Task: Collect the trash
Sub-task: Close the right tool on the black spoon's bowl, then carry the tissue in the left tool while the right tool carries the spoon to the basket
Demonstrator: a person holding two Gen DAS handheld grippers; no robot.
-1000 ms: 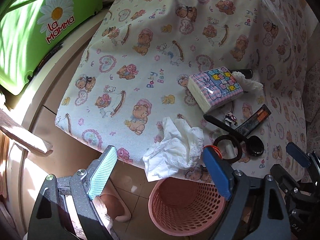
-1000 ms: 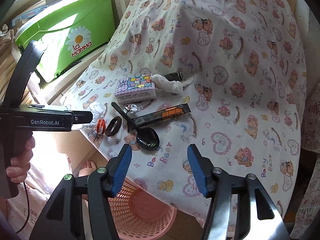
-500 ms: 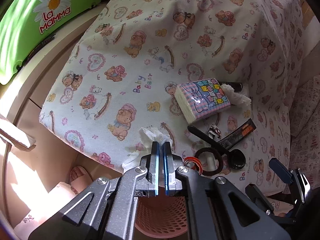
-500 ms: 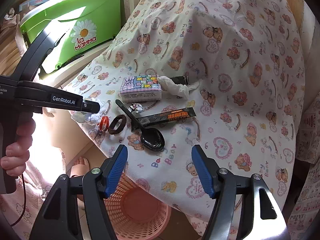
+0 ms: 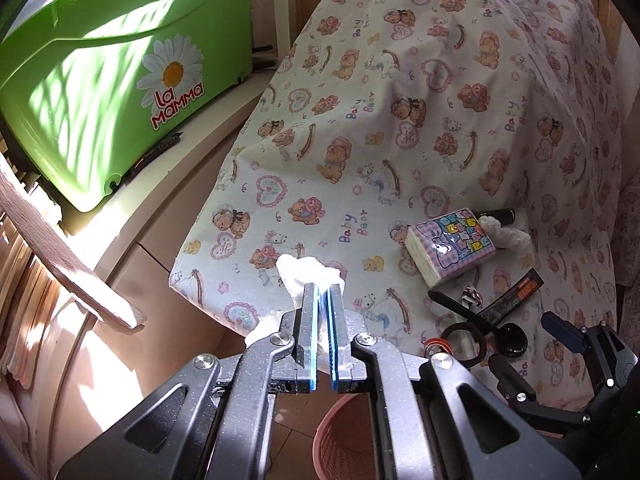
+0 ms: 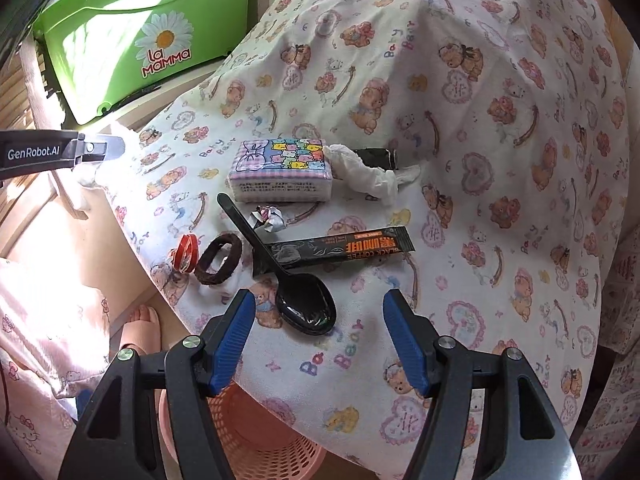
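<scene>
My left gripper [image 5: 323,294] is shut on a crumpled white tissue [image 5: 308,274] and holds it up off the table's near edge, above and left of the pink mesh bin [image 5: 344,436]. My right gripper [image 6: 318,308] is open and empty, hovering over the black plastic spoon [image 6: 304,308]. On the bear-print cloth lie a second crumpled tissue [image 6: 368,174], a black coffee sachet [image 6: 340,250], a small foil wrapper [image 6: 267,220], a dark hair tie [image 6: 219,258] and a red ring [image 6: 186,252]. The bin also shows below the table edge in the right wrist view [image 6: 256,432].
A tissue pack [image 6: 282,170] sits mid-table with a dark tube [image 6: 376,158] behind it. A green LA MAMMA tub [image 5: 112,68] stands on a ledge at left. A wooden slat [image 5: 60,252] juts in at left. The person's foot [image 6: 140,326] is beside the bin.
My left gripper shut on the white tissue at the table edge and lifted it up and to the left. My right gripper moved closer over the spoon, still open.
</scene>
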